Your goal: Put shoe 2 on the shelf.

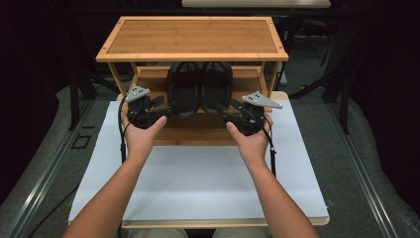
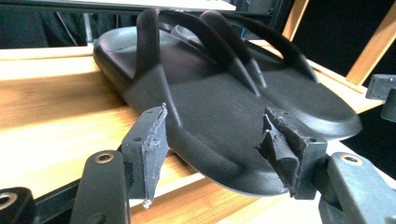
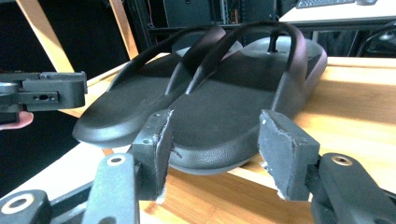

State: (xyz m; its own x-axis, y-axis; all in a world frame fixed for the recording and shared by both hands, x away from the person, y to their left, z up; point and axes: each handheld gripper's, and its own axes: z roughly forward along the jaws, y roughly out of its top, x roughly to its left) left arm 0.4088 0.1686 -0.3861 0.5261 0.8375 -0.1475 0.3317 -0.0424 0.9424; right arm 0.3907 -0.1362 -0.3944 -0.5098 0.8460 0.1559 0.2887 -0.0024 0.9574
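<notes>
A pair of black flip-flop sandals lies side by side on the lower shelf (image 1: 198,128) of a bamboo rack, heels toward me. My left gripper (image 1: 164,106) is open at the heel of the left sandal (image 1: 183,91). In the left gripper view its jaws (image 2: 217,147) stand wide on either side of that heel (image 2: 219,116), which juts over the shelf's edge. My right gripper (image 1: 224,112) is open at the right sandal (image 1: 216,88). Its torn grey pads (image 3: 280,151) flank that sandal's heel (image 3: 219,121) without visibly pressing on it.
The rack's top shelf (image 1: 193,37) overhangs the sandals, with slanted wooden posts (image 3: 39,37) at the sides. The rack stands on a white board (image 1: 198,181) over the table. Each gripper view shows the other gripper, the right gripper (image 2: 384,91) and the left gripper (image 3: 46,91).
</notes>
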